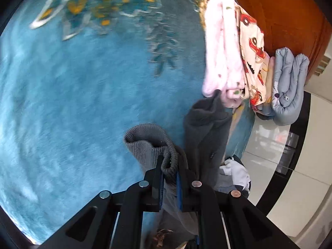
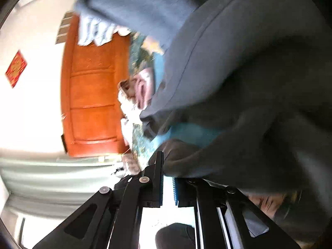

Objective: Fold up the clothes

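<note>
A folded stack of pink, printed and pale-blue clothes (image 1: 244,62) lies at two o'clock on the blue carpet (image 1: 83,93). The dark grey knit-cuffed sweatshirt (image 1: 199,128) remains unfolded, its ribbed cuff pinched by the left gripper (image 1: 169,166); whether the right gripper (image 2: 168,174) grips it cannot be told.

Left wrist high above blue rug (image 1: 72,93), right close, both show rug
</note>
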Tool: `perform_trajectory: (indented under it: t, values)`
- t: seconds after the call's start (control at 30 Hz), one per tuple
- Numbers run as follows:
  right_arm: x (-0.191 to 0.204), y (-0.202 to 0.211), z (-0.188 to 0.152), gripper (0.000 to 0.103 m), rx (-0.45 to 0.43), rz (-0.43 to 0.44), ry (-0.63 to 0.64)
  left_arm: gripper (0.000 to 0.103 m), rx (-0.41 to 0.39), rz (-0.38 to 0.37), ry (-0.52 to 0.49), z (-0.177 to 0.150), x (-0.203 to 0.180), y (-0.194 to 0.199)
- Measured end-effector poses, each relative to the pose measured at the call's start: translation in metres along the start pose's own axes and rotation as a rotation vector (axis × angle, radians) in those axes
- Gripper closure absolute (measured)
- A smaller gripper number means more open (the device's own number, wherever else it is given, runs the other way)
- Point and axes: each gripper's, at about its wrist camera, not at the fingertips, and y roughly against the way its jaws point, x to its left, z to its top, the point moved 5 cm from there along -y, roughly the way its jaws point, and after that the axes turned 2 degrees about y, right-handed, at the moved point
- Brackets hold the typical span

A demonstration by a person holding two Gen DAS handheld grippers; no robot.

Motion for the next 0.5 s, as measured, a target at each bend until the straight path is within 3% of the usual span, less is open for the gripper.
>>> perform_trajectory:
  t: [0.1, 0.17, 0.2, 0.23, 0.3, 0.4, 0.5]
  values:
    - [-0.01, -0.009, 0.014, 0.096, -0.022, -0.025, -0.048, 0.087, 0.006, -0.134, 0.056, 0.006, -0.021, -0.024]
    - [-0.016, -0.015, 0.021, 0.093, -0.04, -0.032, -0.077, 0.059, -0.022, -0.219, 0.069, 0.012, -0.038, -0.032]
    - [-0.016, -0.016, 0.025, 0.093, -0.053, -0.037, -0.082, 0.033, -0.044, -0.254, 0.062, 0.015, -0.047, -0.033]
    - [-0.018, -0.017, 0.028, 0.093, -0.067, -0.046, -0.082, 0.023, -0.065, -0.281, 0.038, 0.017, -0.058, -0.032]
    - [-0.02, -0.021, 0.038, 0.093, -0.087, -0.071, -0.071, 0.023, -0.061, -0.283, -0.043, 0.015, -0.074, -0.032]
    - [-0.023, -0.015, 0.041, 0.09, -0.115, -0.101, -0.036, 0.023, -0.067, -0.249, -0.246, 0.005, -0.092, -0.023]
    - [-0.019, -0.012, 0.041, 0.078, -0.125, -0.094, 0.002, 0.02, -0.132, -0.128, -0.378, -0.001, -0.077, -0.009]
